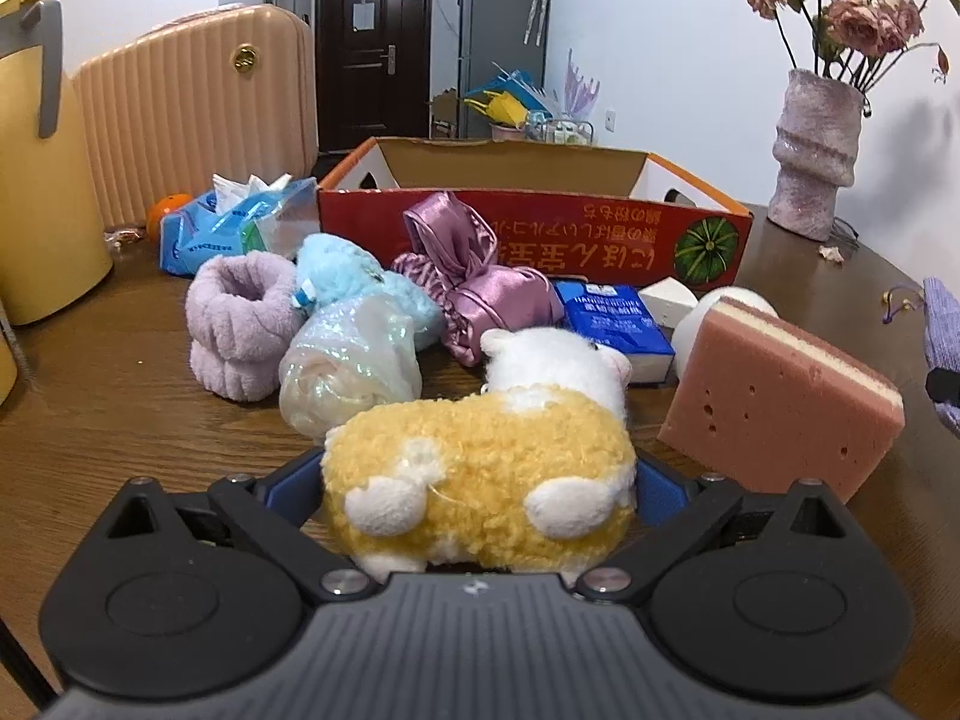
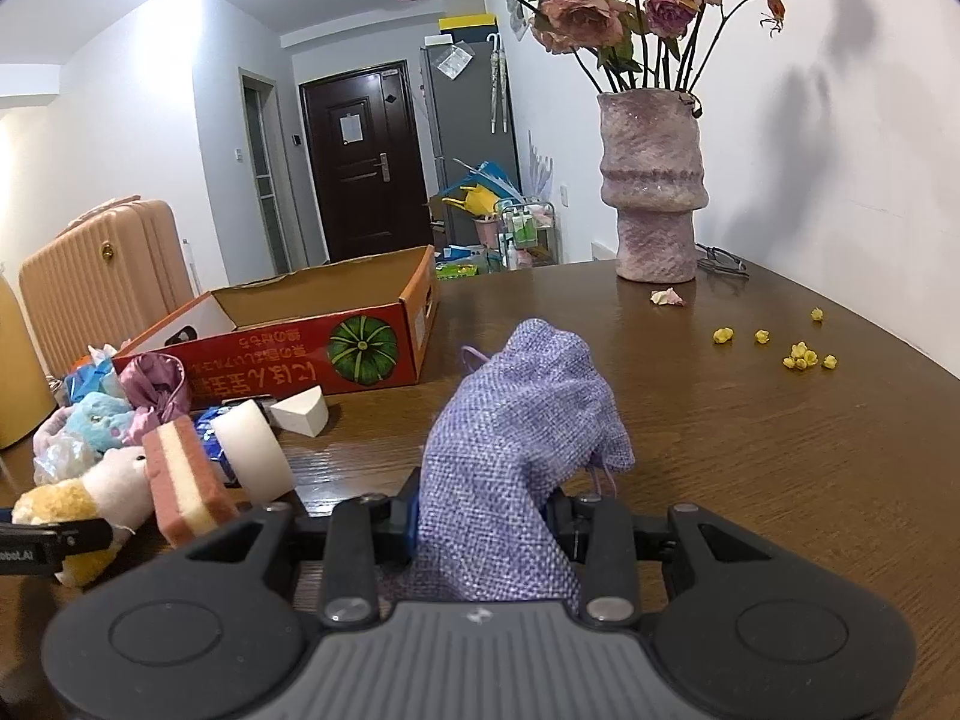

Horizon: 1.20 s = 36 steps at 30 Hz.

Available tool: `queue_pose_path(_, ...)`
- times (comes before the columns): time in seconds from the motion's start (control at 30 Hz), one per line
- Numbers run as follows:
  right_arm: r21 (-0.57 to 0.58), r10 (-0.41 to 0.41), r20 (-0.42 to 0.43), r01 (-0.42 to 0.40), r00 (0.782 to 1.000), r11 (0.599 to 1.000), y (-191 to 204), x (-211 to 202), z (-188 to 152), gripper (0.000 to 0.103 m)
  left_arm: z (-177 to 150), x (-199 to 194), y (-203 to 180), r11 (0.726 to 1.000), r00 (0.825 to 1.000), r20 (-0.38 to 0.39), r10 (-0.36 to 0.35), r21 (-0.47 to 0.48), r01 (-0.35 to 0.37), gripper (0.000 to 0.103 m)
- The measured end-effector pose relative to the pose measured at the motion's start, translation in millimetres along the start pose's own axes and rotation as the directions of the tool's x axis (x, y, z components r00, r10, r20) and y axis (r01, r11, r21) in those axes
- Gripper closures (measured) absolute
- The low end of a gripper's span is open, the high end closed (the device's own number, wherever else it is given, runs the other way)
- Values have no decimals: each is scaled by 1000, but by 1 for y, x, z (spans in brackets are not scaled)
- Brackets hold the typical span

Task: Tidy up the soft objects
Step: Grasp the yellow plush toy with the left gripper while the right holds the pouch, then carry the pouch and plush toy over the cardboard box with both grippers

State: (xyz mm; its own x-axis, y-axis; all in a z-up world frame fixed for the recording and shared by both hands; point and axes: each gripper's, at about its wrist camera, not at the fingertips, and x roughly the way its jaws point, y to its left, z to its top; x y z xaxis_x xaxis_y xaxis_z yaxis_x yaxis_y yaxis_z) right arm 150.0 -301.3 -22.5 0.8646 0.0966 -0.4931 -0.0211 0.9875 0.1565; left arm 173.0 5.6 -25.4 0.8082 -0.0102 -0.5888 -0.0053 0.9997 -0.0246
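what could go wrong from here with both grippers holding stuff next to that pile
The left gripper grips the yellow plush only at its rear, so the soft body could slip out on the way to the cardboard box. The pink sponge leans close beside it and may topple. The purple cloth bag in the right gripper has dangling drawstrings that could snag.

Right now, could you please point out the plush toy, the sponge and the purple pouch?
plush toy [image 1: 480, 480], left wrist view, its yellow back.
sponge [image 1: 774, 408], left wrist view, its pink face.
purple pouch [image 2: 510, 456], right wrist view, middle of the cloth.
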Motion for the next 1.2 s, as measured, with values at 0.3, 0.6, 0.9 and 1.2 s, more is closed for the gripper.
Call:
queue_pose_path(0.3,5,-3,6,3,1000,1000,0,1,0,69,1,-17,1,1000,997,73,13,-3,-13,2)
queue_pose_path(0.6,-14,10,41,-10,999,1000,4,-2,1,69,4,-32,6,999,992,127,22,-39,-18,2)
queue_pose_path(0.9,-74,20,80,-14,997,997,19,-4,7,69,11,-43,12,997,983,179,37,-66,-25,2)
queue_pose_path(1.2,-120,58,140,-41,988,992,43,-4,25,69,24,-51,17,993,972,228,53,-112,-27,2)
